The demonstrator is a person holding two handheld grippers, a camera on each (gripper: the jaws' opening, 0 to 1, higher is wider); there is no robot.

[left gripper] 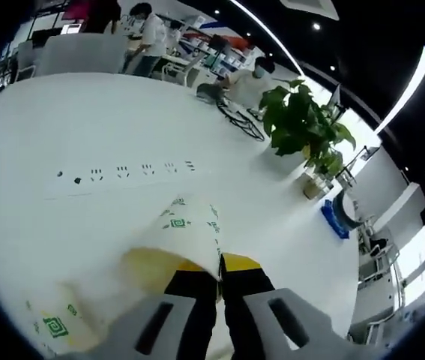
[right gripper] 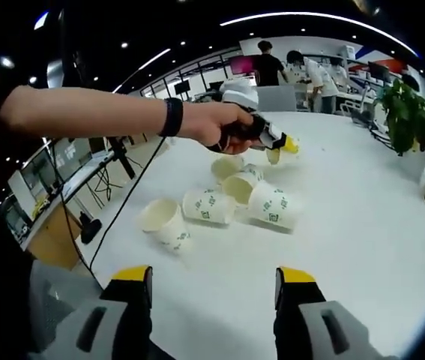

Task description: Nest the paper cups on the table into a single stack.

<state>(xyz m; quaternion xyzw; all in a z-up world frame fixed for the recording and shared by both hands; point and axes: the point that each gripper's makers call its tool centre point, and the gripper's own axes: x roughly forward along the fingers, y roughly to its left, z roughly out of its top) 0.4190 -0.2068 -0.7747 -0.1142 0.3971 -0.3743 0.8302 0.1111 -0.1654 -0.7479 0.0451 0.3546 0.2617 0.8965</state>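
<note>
The left hand-held gripper [left gripper: 220,279] pinches the rim of a paper cup [left gripper: 173,238]; 4 loose cups [right gripper: 227,201] lie on their sides on the tabletop [right gripper: 362,225] straight ahead of the wide-open, empty right hand-held gripper [right gripper: 213,283], nearer it

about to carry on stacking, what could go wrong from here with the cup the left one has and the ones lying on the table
1. The left gripper pinches its paper cup by the thin rim wall; squeezing may crease it, so it won't nest.
2. The loose cups lie on their sides, close together; nudging one could roll it or push its neighbours.
3. The right gripper is open and empty above the white table, so nothing steadies a receiving cup.
</note>
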